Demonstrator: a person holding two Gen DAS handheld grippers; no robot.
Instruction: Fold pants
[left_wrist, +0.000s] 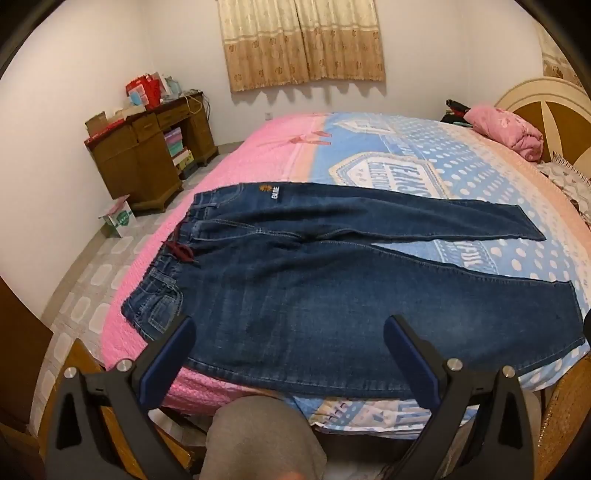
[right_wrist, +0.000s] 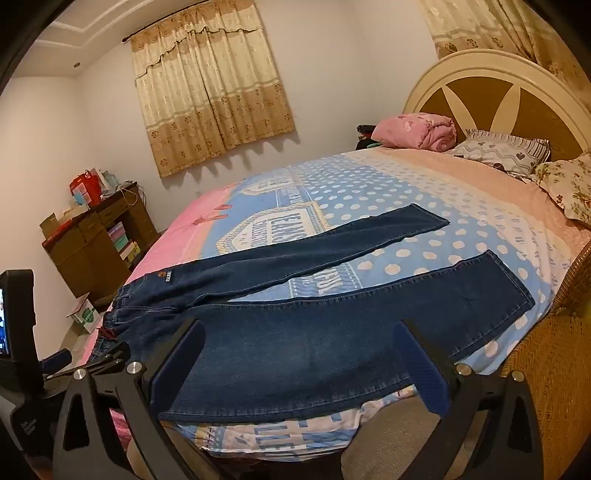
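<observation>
Left wrist view: your left tongs (left_wrist: 290, 332) stood wide and empty above the near leg of the jeans (left_wrist: 295, 295), which lay flat on the bed (left_wrist: 480, 177), waistband toward the pink side, legs splayed. Right wrist view: your right tongs (right_wrist: 301, 341) were equally wide, holding nothing, over that same leg (right_wrist: 332, 321); denim likely handled heavy but limp, so waistband and hem looked the best pinch points.

Bed (right_wrist: 424, 192) under a pink and blue dotted sheet; cream and brown headboard (right_wrist: 491, 92); rolled pink blanket (right_wrist: 417, 131) beside patterned pillows (right_wrist: 506, 149); beige curtains (left_wrist: 301, 40) on the far wall; brown wooden desk (left_wrist: 144, 155) cluttered with boxes; small carton (left_wrist: 120, 218) on the tiled floor (left_wrist: 92, 273)
</observation>
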